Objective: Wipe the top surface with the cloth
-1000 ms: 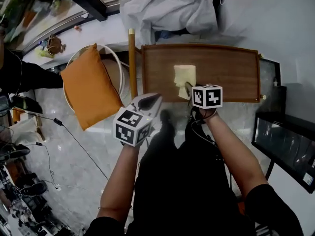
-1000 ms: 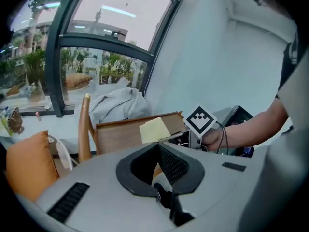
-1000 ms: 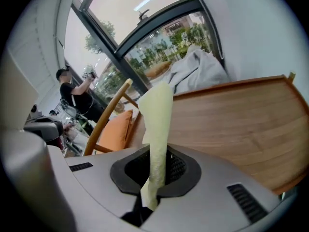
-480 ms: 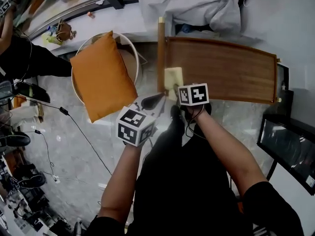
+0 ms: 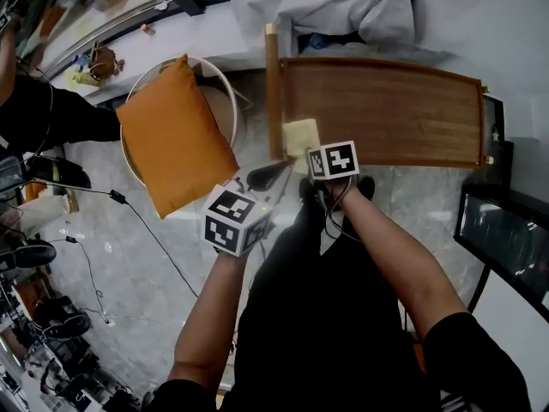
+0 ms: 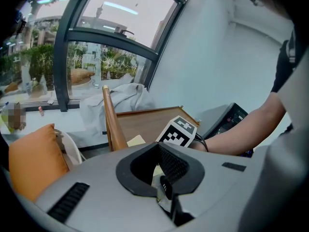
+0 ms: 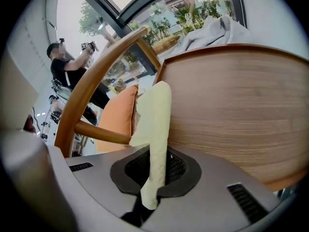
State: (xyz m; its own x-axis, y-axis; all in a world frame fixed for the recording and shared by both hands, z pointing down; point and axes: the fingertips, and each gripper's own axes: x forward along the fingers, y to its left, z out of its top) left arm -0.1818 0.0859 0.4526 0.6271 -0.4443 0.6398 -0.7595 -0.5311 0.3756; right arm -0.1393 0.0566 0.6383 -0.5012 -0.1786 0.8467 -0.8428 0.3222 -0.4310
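The brown wooden table top (image 5: 386, 110) lies ahead of me, with a raised wooden rail (image 5: 273, 93) along its left end. A pale yellow cloth (image 5: 300, 136) rests on the top's near left corner, beside that rail. My right gripper (image 5: 310, 154) is shut on the cloth, and in the right gripper view the cloth (image 7: 157, 129) stands up folded between the jaws (image 7: 154, 170) against the table top (image 7: 231, 105). My left gripper (image 5: 266, 175) hangs off the table's near left corner, over the floor. Its jaws (image 6: 164, 178) look shut with nothing in them.
An orange cushion (image 5: 171, 144) sits on a round white chair (image 5: 225, 84) left of the table. A heap of grey fabric (image 5: 326, 7) lies beyond the table's far edge. A black cabinet (image 5: 506, 239) stands at right. Cables (image 5: 129, 213) run across the floor, and a person in black (image 5: 43, 118) stands at left.
My right gripper has dragged the cloth from the middle of the table top leftwards to its left end. The left gripper has stayed off the table's corner.
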